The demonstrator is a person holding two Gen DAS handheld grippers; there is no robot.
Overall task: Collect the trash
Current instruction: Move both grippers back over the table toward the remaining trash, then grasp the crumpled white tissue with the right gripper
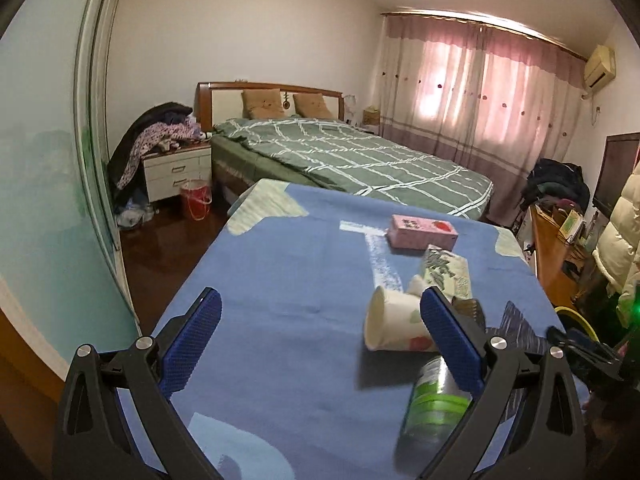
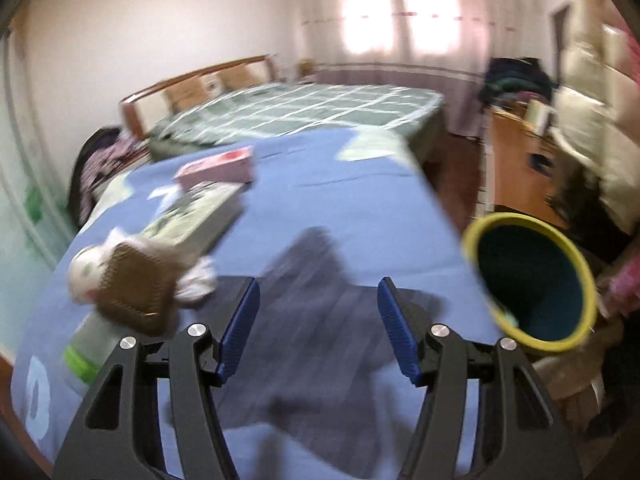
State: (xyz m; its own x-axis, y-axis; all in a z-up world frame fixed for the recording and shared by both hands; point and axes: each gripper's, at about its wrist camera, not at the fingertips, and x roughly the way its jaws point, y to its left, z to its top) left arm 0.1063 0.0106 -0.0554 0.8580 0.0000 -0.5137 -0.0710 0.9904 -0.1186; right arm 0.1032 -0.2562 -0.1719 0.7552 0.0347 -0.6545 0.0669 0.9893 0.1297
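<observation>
Both tongs spread and empty over the bench, trash clustered within reach.

I hold the left tongs (image 1: 320,344) spread wide with nothing between the pads, low over the blue-covered bench (image 1: 280,280); the tipped paper cup (image 1: 394,326) lies at two o'clock just beside the right-hand pad, the green-labelled bottle (image 1: 434,404) near it at four. The pink box (image 1: 423,231) and the grey-green box (image 1: 444,272) sit farther back at one o'clock. My right tongs (image 2: 318,326) are also parted and empty, aimed between the trash at ten o'clock and the yellow-rimmed bin (image 2: 532,280) at three, which I judge stands off the bench edge to take drops.
</observation>
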